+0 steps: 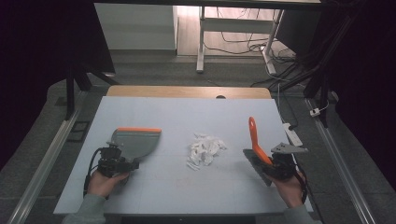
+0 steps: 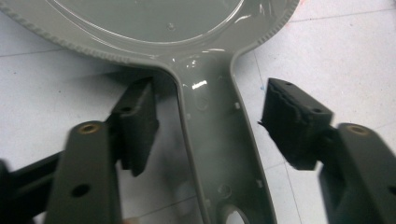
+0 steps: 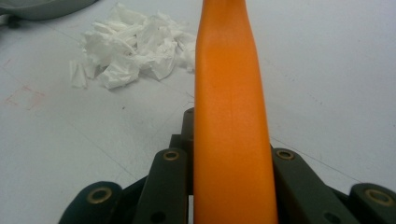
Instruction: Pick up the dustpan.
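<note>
We are getting ready to sweep up a little pile of torn white paper on the table.

Our right claw is clenched tight on the brush. Its orange handle sticks up between the jaws, and the dark bristle end hangs low on the inner side of the claw. So the brush is already picked up.

Our left claw is not done yet. The grey dustpan lies flat on the table just ahead of this claw, with its orange edge on the far side. In the left gripper view, the dustpan handle runs right down the middle between the two jaws. The black pads stand on each side of the handle, but there is a gap on both sides. So the left claw is released and holds nothing, though it is in the right spot to squeeze.

The paper pile sits between our two claws, well off to the inner side of each, and a bit ahead. Nothing touches it.

We think this is near the start. Done: brush in hand, left claw lined up. Left to do: squeeze the dustpan handle, bring the dustpan next to the paper, and brush the bits into it.
</note>
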`<state>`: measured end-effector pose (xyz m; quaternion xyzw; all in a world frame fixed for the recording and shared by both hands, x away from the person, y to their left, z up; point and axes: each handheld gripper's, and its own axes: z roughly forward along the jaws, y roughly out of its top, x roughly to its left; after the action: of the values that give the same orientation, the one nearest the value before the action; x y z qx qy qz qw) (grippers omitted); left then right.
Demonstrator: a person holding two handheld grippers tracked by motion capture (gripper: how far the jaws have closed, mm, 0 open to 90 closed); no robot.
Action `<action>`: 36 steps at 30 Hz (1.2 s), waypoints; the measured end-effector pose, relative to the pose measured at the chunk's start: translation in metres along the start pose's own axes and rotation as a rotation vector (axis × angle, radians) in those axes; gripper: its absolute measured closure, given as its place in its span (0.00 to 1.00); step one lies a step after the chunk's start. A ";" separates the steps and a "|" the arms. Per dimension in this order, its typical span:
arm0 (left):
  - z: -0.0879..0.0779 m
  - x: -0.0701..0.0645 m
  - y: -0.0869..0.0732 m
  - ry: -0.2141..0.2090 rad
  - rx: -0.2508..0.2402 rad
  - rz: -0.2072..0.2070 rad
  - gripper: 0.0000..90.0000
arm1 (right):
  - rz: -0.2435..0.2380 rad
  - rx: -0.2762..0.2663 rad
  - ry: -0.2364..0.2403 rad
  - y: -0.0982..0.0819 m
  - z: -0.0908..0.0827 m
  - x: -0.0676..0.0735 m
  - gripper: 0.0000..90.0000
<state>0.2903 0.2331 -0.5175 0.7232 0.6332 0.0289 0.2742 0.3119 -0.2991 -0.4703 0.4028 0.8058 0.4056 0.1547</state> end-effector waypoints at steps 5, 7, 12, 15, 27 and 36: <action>0.002 0.002 0.001 -0.016 -0.009 -0.012 0.56 | 0.001 -0.001 -0.003 0.000 0.000 0.000 0.85; 0.002 0.002 0.001 -0.017 -0.018 -0.023 0.58 | 0.001 0.000 -0.004 0.000 0.000 0.000 0.85; 0.003 0.004 0.002 -0.021 -0.025 -0.038 0.64 | 0.002 -0.003 -0.006 0.000 0.000 -0.001 0.85; 0.002 0.006 0.001 -0.004 -0.040 -0.048 0.67 | 0.003 -0.004 -0.008 0.000 -0.001 -0.001 0.85; -0.003 0.011 -0.001 -0.050 -0.083 -0.020 0.69 | 0.002 -0.013 -0.017 0.000 -0.003 -0.002 0.85; -0.007 0.013 -0.001 -0.071 -0.115 0.036 0.69 | 0.001 -0.024 -0.023 0.002 -0.004 -0.002 0.85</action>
<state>0.2892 0.2477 -0.5157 0.7182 0.6071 0.0448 0.3369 0.3118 -0.3021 -0.4658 0.4059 0.7989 0.4106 0.1683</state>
